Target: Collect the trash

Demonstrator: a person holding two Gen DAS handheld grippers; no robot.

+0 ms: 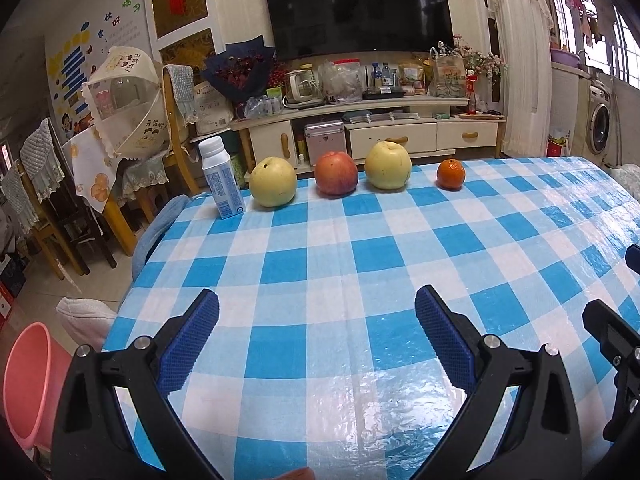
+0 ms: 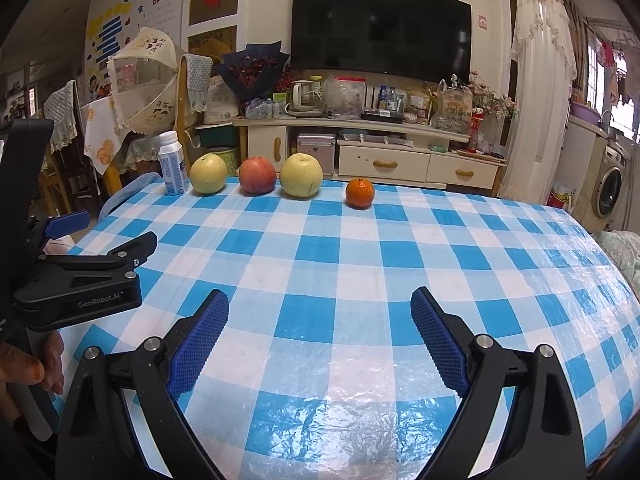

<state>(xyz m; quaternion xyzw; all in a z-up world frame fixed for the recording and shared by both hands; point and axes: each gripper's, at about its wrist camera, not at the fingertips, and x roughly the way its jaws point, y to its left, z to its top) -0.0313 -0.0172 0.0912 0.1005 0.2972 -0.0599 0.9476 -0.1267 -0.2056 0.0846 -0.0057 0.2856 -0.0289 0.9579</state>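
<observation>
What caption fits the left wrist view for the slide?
Open left gripper over checked tablecloth, facing milk bottle, two pears, apple and orange.

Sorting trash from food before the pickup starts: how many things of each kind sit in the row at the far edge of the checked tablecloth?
Yellow pears: 2
Red apple: 1
Tangerine: 1
White drink bottle with blue label: 1
Total: 5

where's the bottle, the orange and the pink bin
bottle (image 1: 222, 184): left wrist view, on its printed label
orange (image 2: 360, 193): right wrist view, middle of its peel
pink bin (image 1: 28, 380): left wrist view, on its inner wall
</observation>
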